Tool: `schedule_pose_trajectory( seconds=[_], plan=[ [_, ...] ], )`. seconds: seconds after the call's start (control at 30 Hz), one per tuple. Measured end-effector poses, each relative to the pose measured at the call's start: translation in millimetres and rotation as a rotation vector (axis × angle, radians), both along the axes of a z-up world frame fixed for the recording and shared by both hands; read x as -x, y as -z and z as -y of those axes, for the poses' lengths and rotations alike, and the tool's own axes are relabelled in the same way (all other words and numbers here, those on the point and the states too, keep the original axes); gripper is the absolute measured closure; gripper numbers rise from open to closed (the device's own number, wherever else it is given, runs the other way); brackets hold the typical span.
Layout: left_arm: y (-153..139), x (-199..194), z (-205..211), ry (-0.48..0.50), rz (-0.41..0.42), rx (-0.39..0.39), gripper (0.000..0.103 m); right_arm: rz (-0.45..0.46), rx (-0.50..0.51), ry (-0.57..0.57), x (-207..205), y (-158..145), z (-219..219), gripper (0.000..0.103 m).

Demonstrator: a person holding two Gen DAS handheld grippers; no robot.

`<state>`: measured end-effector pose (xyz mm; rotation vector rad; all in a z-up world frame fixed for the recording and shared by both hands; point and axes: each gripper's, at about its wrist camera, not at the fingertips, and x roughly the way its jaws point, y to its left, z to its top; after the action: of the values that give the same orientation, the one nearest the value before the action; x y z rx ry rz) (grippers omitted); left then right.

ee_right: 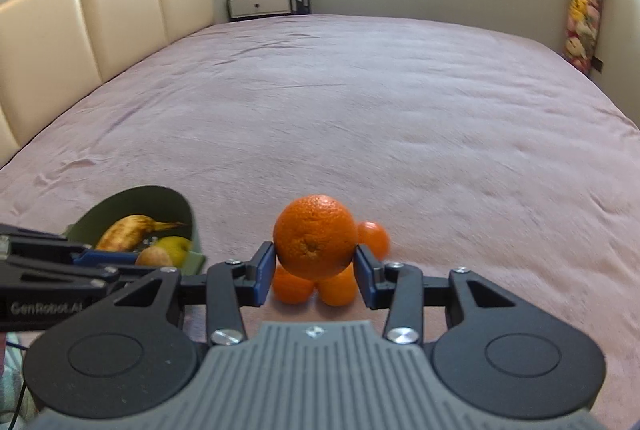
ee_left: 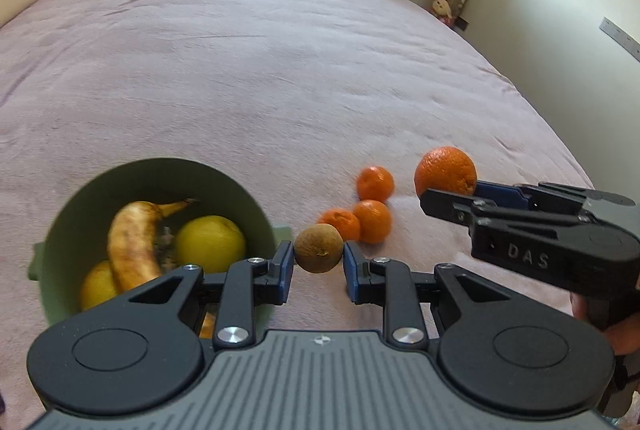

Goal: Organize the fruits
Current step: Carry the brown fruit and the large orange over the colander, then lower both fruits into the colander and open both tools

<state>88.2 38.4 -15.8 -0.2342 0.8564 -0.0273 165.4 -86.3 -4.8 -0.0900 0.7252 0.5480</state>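
Fruits are split between a green bowl (ee_left: 68,230), the pink bedspread (ee_left: 280,70) and the two claws. Only the left wrist view looks into the bowl properly: a brown-spotted banana (ee_left: 132,242) lies over two yellow fruits (ee_left: 210,244), and three small mandarins (ee_left: 372,220) sit clustered on the bed just right of it. That view also shows the left claw (ee_left: 319,262) clamped on a small brownish round fruit (ee_left: 319,248) beside the bowl's rim. The right wrist view shows a padded headboard (ee_right: 100,30) and a window, and the right claw (ee_right: 314,272) clamped on a large dimpled orange (ee_right: 315,236), raised above the mandarins.
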Motion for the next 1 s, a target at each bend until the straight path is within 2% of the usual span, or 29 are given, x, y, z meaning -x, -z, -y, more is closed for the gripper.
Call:
schedule_pose_trajectory(
  seconds=[0.27, 0.43, 0.6, 0.8, 1.0],
  plan=[
    [-10, 13, -40, -0.107, -0.001, 0.007, 0.074, 0.036, 0.016, -0.161, 18, -11, -52, 0.063],
    [-10, 20, -74, -0.188, -0.01, 0.04, 0.074, 0.024, 0.03, -0.244, 28, -10, -82, 0.063],
    [-6, 23, -92, -0.234, -0.022, 0.068, 0.074, -0.028, 0.046, -0.316, 24, 0, -111, 0.063],
    [-4, 24, -103, -0.271, -0.06, 0.072, 0.074, -0.107, 0.144, -0.376, 17, 16, -144, 0.063],
    [2, 26, -114, -0.278, -0.148, 0.105, 0.074, -0.204, 0.196, -0.378, 2, 32, -158, 0.063]
  ],
)
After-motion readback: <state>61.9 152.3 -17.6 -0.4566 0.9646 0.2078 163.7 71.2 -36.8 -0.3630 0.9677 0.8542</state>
